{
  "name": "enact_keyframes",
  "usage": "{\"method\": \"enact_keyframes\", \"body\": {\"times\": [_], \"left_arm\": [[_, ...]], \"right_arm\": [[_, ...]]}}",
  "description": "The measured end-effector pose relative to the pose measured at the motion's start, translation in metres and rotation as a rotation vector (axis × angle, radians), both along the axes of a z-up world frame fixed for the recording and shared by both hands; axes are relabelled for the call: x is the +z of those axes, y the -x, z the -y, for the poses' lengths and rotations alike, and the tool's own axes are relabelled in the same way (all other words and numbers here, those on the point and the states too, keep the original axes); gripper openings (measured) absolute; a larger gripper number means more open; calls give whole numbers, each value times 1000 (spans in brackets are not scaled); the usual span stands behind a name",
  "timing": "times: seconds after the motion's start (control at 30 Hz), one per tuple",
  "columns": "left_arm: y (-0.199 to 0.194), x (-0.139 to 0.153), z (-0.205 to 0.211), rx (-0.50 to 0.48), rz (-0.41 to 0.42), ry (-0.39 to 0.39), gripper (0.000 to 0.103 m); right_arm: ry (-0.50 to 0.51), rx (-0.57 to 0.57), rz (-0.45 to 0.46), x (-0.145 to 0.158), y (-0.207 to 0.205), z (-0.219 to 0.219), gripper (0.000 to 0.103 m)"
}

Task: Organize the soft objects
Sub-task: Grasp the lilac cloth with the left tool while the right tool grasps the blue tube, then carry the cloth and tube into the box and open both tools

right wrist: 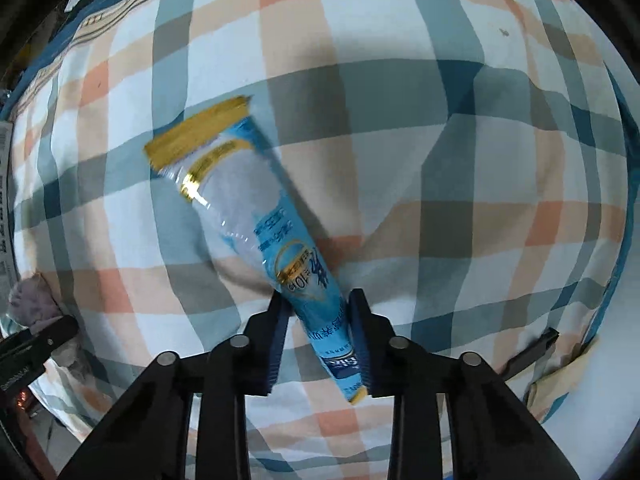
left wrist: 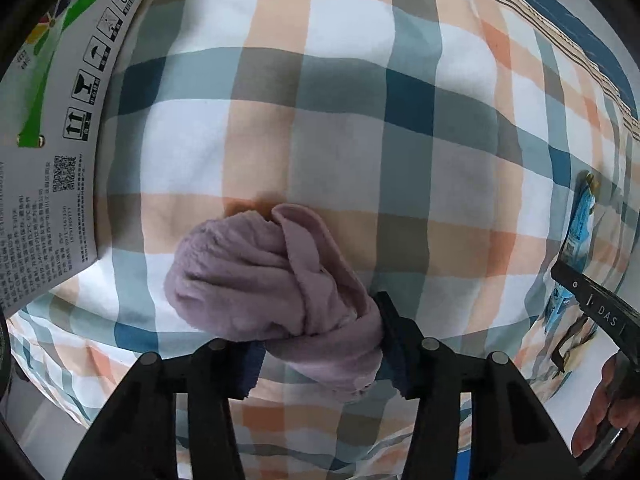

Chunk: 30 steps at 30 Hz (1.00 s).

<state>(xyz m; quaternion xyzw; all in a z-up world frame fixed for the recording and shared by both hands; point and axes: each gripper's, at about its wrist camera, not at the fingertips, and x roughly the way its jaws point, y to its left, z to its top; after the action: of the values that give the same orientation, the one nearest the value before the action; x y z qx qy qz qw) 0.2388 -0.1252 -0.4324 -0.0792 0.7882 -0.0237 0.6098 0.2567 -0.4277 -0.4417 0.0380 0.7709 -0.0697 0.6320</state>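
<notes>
The left gripper (left wrist: 320,344) has its 2 fingers pinching 1 lilac fleece cloth (left wrist: 276,280), bunched into a soft wad. Most of the wad bulges out to the left and far side of the fingers, a little above a checked bedsheet (left wrist: 400,80) in white, orange, teal and grey.

The right gripper (right wrist: 318,340) has its 2 fingers closed on the near end of 1 light blue and gold plastic sachet (right wrist: 248,204). The sachet's long axis runs from the fingers up and away to the far left, ending in a gold crimped seal. It is slightly blurred, so whether its far end touches the sheet cannot be told.

In the left wrist view, 1 printed cardboard box (left wrist: 60,120) with green artwork and handling symbols stands at the far left, just beside the cloth side of the scene. The left gripper and its cloth appear nearer to this box than the right gripper does, so if the box is the destination, the cloth probably has the shorter path, moving leftward.

A patterned blue border (left wrist: 560,20) edges the sheet at the far right
</notes>
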Motion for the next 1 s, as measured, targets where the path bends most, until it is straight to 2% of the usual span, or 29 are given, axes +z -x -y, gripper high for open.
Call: {"method": "enact_keyframes", "body": {"times": [0.2, 0.47, 0.63, 0.87, 1.0], "left_arm": [[9, 15, 4, -12, 32, 1, 47], [26, 53, 3, -67, 116, 30, 46], [38, 83, -5, -103, 170, 59, 46], [48, 145, -41, -139, 292, 78, 46], [49, 174, -76, -135, 349, 72, 47]], "right_arm": [[-2, -27, 5, 14, 7, -4, 17], [-49, -81, 66, 53, 32, -13, 16], [-108, -93, 119, 92, 55, -38, 16], [-195, -45, 196, 150, 62, -106, 16], [-257, -1, 234, 171, 58, -174, 16]]}}
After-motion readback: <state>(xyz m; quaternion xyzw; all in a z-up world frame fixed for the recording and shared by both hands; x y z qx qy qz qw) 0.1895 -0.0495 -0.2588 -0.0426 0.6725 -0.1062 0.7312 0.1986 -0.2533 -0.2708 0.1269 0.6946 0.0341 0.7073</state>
